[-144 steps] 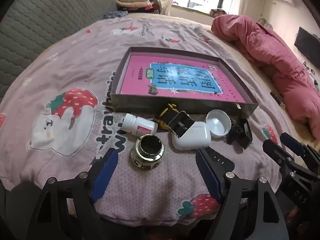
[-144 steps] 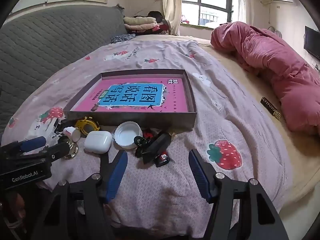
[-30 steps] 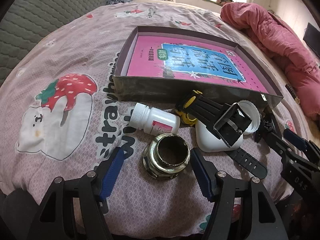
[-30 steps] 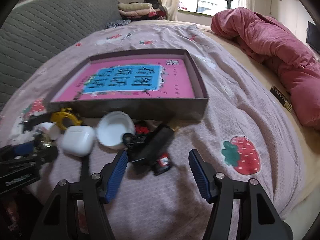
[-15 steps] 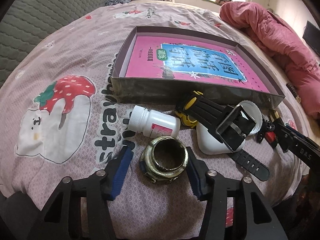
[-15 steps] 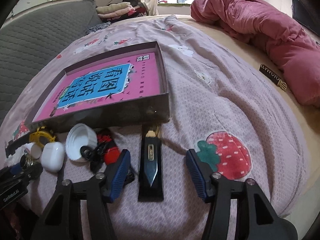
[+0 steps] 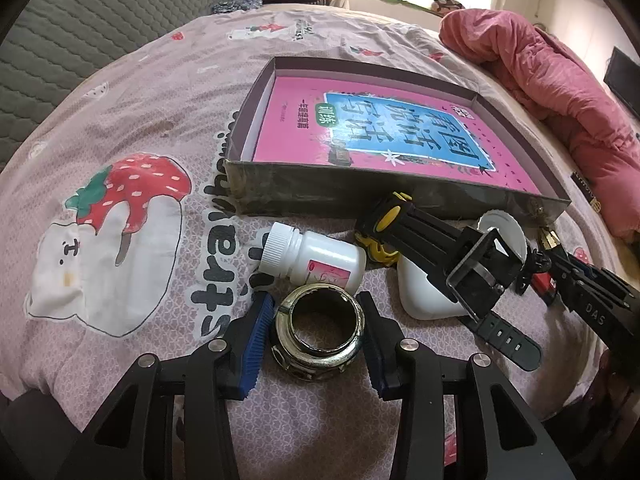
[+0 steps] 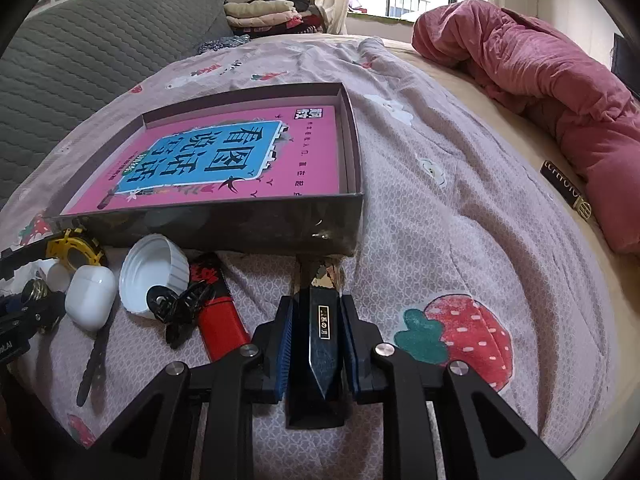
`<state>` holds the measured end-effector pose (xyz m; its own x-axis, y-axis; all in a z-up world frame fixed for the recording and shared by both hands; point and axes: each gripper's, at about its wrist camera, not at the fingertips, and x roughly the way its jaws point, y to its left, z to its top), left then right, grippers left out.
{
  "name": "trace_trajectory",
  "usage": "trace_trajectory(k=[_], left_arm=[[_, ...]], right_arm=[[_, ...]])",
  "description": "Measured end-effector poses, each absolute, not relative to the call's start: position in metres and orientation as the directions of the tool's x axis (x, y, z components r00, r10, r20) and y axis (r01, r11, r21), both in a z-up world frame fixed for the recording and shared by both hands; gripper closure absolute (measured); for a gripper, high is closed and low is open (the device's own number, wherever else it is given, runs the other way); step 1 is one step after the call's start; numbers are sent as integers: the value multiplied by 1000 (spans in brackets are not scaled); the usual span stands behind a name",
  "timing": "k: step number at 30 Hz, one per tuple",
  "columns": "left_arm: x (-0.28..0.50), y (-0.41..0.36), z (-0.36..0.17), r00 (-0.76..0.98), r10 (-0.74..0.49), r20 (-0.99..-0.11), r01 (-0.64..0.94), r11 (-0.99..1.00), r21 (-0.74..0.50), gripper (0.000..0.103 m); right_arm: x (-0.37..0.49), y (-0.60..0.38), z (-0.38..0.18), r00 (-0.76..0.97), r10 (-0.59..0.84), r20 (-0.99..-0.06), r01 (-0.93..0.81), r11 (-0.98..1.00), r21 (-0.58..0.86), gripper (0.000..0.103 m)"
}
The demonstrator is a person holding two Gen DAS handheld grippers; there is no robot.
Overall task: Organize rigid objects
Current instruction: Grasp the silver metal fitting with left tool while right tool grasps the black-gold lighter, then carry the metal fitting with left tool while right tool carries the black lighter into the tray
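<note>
Beside box wall (image 8: 208,228), clamped knife (image 8: 318,344)

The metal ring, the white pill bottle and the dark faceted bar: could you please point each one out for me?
metal ring (image 7: 320,330), left wrist view, on its near rim.
white pill bottle (image 7: 320,258), left wrist view, on its body.
dark faceted bar (image 8: 320,344), right wrist view, on its top face.

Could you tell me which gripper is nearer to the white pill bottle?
Left. The left gripper straddles the metal ring right beside the white pill bottle; the right gripper clamps the dark blue case, well off to the side.
</note>
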<state>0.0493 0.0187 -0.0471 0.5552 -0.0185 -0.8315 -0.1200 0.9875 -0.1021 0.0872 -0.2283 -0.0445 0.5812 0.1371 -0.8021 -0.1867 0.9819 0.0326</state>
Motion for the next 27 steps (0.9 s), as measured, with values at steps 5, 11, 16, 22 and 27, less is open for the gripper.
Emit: trace_trajectory(k=[5, 11, 16, 22, 27], left_arm=[[44, 21, -41, 563, -32, -826, -121, 985, -121, 60], [29, 22, -22, 613, -18, -790, -119, 986, -114, 60], [22, 21, -3, 677, 4, -736, -114, 989, -99, 60], [21, 27, 7, 710, 25, -704, -130, 987, -96, 60], [27, 33, 11, 724, 36, -689, -144, 984, -101, 60]], right_arm=[[84, -234, -37, 597, 148, -789, -179, 983, 49, 81], [78, -239, -24, 622, 184, -761, -190, 978, 81, 81], [73, -235, -12, 650, 214, -729, -215, 972, 94, 81], [69, -228, 0, 678, 233, -697, -236, 967, 94, 81], [71, -224, 4, 682, 245, -689, -241, 965, 105, 81]])
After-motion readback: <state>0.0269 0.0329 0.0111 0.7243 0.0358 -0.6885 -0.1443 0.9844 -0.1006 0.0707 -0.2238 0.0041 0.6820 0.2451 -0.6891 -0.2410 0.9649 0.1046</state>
